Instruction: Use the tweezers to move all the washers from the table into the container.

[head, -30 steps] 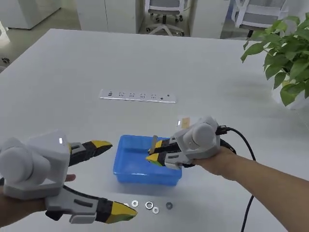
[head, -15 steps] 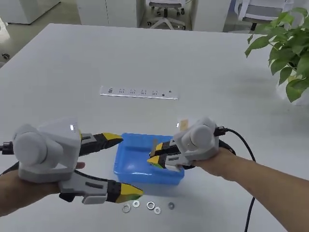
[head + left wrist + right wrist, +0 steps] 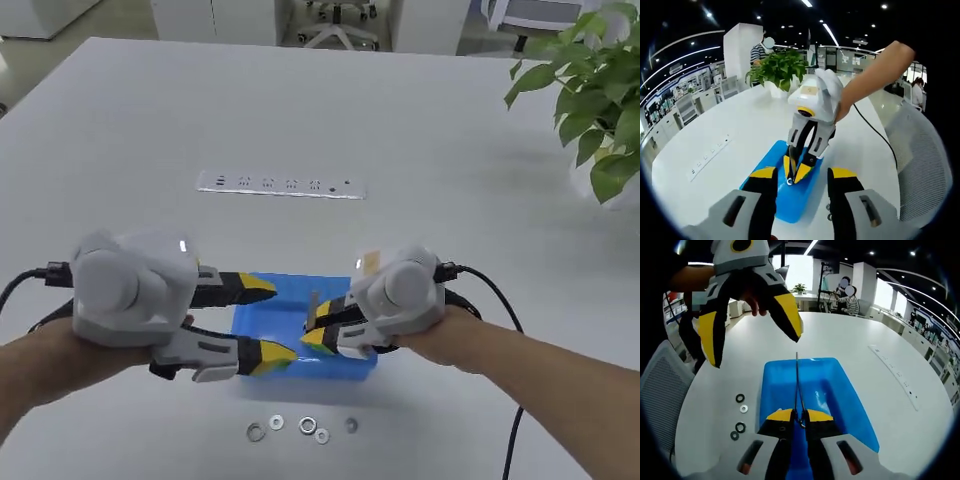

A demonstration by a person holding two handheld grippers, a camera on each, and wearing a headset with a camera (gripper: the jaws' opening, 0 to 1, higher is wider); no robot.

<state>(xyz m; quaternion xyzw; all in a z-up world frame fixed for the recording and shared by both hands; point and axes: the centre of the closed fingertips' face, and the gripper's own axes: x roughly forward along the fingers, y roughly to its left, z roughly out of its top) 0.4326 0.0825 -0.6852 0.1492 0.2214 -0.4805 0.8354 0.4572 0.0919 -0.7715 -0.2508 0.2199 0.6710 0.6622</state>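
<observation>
Jaws pinched almost together, the right gripper in its own view clamps the tweezers near their back end. Their long axis runs straight ahead of the jaws, down the length of the blue container, with the tips over its far half. The washers lie in a loose line on the white table, outside the container and left of the tweezers, about level with their middle. Across from it hangs the left gripper, jaws spread wide with nothing between them. In the left gripper view those jaws stand well apart and empty, framing the right gripper head-on, tweezer tips pointing this way over the container. A couple of washers show just beyond the tray's right edge. From the head view, both grippers face each other over the container. Five washers sit in a short row on the person's side of it, apart from its near wall and roughly parallel to it. As I read it, the right hand has the tool, so the tips must swing off the tray toward the person and tilt down to that row.
</observation>
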